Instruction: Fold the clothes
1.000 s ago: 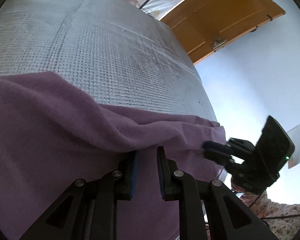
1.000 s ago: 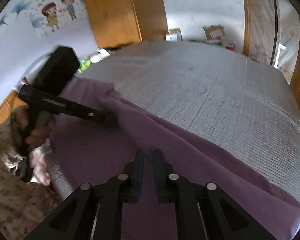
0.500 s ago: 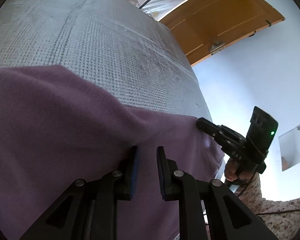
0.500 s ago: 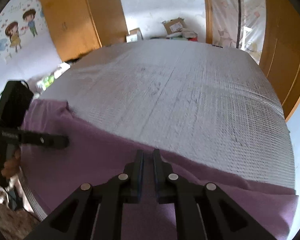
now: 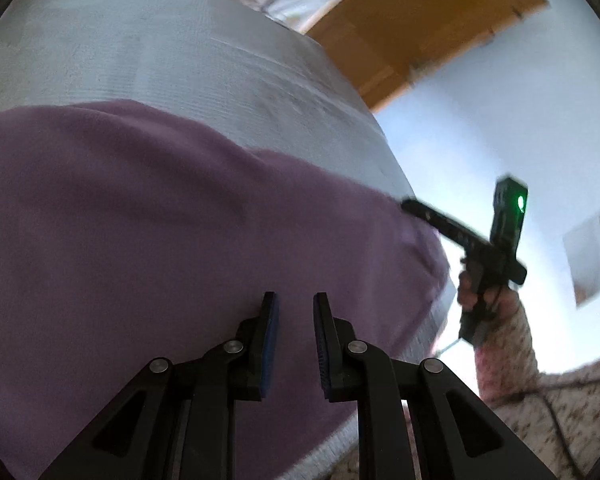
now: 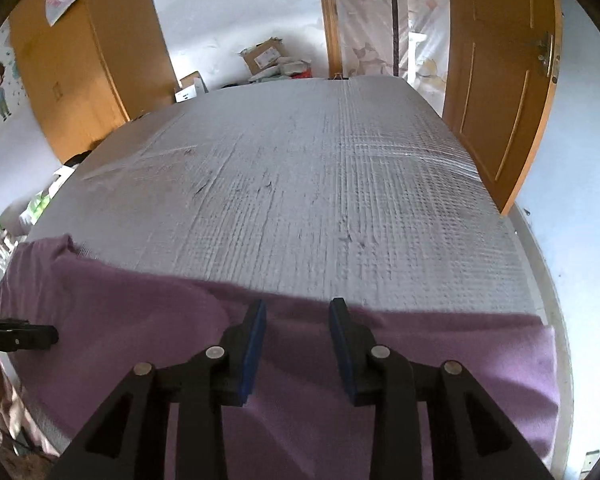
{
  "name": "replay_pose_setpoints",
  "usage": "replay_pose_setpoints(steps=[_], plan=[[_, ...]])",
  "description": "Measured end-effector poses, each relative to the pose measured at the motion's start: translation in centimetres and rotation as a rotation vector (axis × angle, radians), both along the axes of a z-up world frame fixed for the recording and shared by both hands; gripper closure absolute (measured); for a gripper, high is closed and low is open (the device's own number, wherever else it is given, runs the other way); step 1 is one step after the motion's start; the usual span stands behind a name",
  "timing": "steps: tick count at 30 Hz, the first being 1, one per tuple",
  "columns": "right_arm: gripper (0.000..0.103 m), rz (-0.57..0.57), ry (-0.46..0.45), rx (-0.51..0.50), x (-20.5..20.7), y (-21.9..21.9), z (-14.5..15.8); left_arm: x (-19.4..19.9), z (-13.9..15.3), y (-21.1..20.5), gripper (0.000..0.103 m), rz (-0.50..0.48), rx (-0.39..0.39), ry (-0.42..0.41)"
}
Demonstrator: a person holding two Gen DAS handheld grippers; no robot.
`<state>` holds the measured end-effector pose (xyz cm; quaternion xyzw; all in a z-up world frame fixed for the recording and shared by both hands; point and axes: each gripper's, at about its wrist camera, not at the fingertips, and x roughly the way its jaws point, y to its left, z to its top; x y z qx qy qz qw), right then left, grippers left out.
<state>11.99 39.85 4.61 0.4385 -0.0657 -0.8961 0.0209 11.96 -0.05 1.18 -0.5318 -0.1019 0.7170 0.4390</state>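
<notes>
Purple cloth point(image 6: 300, 400) lies spread flat along the near edge of the grey mat point(image 6: 300, 200), directly below and ahead of both my grippers, with its long axis running left to right across my front. My right gripper point(image 6: 297, 320) hangs over the cloth's far hem towards its right end; its jaws have just been opening and now stand apart with nothing pinched, the fabric lying loose beneath them. My left gripper point(image 5: 294, 312) sits over the cloth nearer its other end, jaws only narrowly apart, and no fabric shows between the pads. Judging by how the hem lies, the next move turns on that far edge: the right gripper is the nearer to it, almost on it, while the left would have to reach further forward over the cloth.

Beyond the hem the mat is bare. An open wooden door point(image 6: 500, 100) stands past its right side and boxes point(image 6: 268, 56) sit well beyond the far end, all clear of my reach.
</notes>
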Motion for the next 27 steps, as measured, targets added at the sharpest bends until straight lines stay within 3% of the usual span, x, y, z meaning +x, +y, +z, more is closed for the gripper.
replay_pose_setpoints(steps=[4, 7, 10, 18, 22, 23, 25, 27], plan=[[0.069, 0.026, 0.007, -0.042, 2.6, -0.2, 0.1, 2.9, 1.1, 2.4, 0.085, -0.123, -0.064, 0.105], [0.069, 0.136, 0.008, -0.047, 4.3, -2.2, -0.2, 4.6, 1.3, 3.5, 0.076, -0.187, -0.105, 0.151], [0.069, 0.212, 0.005, -0.027, 5.3, -4.0, -0.5, 5.9, 1.6, 4.4, 0.074, -0.227, -0.15, 0.203], [0.069, 0.342, -0.004, -0.051, 7.1, -6.3, -1.1, 7.7, 1.8, 7.2, 0.071, -0.238, -0.282, 0.299], [0.068, 0.378, -0.013, -0.029, 8.0, -7.1, -1.4, 7.4, 2.0, 7.2, 0.071, -0.2, -0.304, 0.312], [0.068, 0.377, -0.01, -0.038, 8.2, -7.2, -1.4, 7.3, 2.0, 7.2, 0.072, -0.195, -0.306, 0.312], [0.068, 0.377, -0.005, -0.056, 8.5, -7.2, -1.4, 7.2, 2.0, 7.3, 0.093, -0.187, -0.307, 0.311], [0.068, 0.397, 0.005, -0.056, 8.9, -7.4, -1.2, 7.0, 2.1, 7.0, 0.098, -0.175, -0.292, 0.303]])
